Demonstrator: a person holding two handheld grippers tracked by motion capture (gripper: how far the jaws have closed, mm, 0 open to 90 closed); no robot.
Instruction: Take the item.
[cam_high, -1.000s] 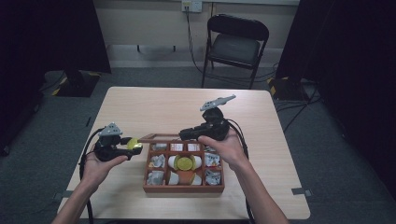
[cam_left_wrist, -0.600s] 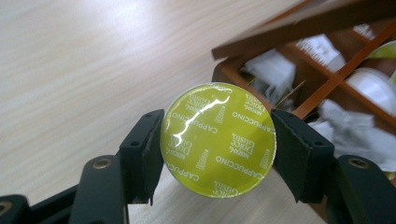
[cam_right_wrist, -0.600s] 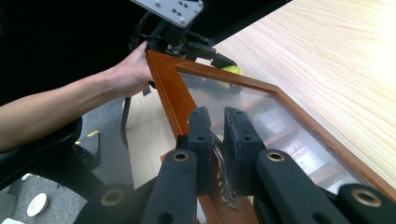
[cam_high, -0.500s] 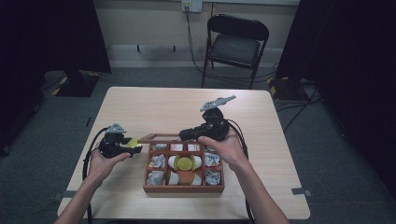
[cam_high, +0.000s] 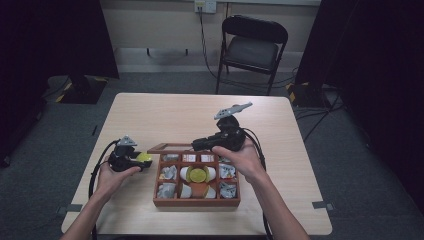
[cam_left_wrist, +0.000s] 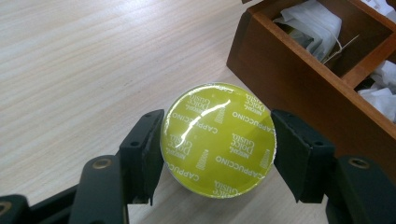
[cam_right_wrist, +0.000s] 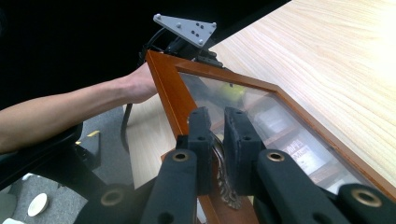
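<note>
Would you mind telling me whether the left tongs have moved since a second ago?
Yes. The left tongs, shut on the yellow capsule, have sunk slightly toward the table, beside the wooden box.

A light wooden table (cam_high: 165, 112) stands on grey carpet (cam_high: 60, 125). Beyond the tools, at the table's far side, a black folding chair (cam_high: 254, 49) faces a pale wall (cam_high: 150, 20) with a socket (cam_high: 205, 6); cables (cam_high: 210, 60) trail down. Dark curtains (cam_high: 45, 40), perhaps, hang either side.
</note>
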